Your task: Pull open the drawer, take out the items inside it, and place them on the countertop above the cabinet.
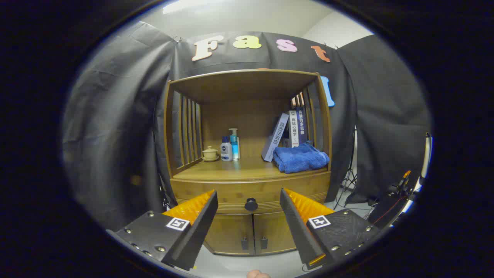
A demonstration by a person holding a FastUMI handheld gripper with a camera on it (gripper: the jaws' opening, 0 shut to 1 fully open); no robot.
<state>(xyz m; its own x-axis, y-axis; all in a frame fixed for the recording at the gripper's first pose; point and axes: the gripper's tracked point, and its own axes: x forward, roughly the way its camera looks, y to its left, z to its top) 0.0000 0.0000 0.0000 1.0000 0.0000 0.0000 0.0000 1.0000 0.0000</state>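
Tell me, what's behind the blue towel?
Behind the towel stand books, one leaning. Their bottoms are hidden by it. The drawer below is shut, so its inside is hidden. The open gripper lines up with the knob.

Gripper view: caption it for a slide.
Open hand-held gripper lined up with the knob of the closed drawer, apart from it.

Drawer knob point(251, 204) between the spread claw point(249, 200) fingers, towel point(300, 157) and bottles point(229, 148) on countertop point(239, 170) above
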